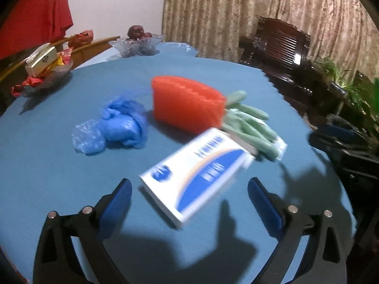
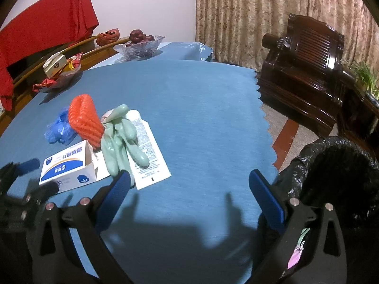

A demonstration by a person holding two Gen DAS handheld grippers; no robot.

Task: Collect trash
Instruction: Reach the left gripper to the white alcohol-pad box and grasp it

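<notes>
A white and blue cardboard box (image 1: 199, 172) (image 2: 68, 168) lies on the blue tablecloth (image 2: 201, 118) just ahead of my open left gripper (image 1: 189, 194), between its fingers but not clamped. Behind the box stand an orange foam net (image 1: 187, 104) (image 2: 84, 120), crumpled blue plastic (image 1: 116, 125) (image 2: 58, 127) and a pale green glove (image 1: 251, 127) (image 2: 120, 139) lying on a white printed wrapper (image 2: 149, 151). My right gripper (image 2: 189, 187) is open over bare cloth, right of the pile. The left gripper (image 2: 35, 177) shows at that view's left edge.
A bin lined with a black bag (image 2: 336, 177) stands at the table's right edge, beside my right gripper. Glass dishes with snacks (image 2: 59, 73) and fruit (image 2: 139, 42) sit at the far left. A dark wooden armchair (image 2: 305, 71) and plants (image 1: 343, 82) lie beyond the table.
</notes>
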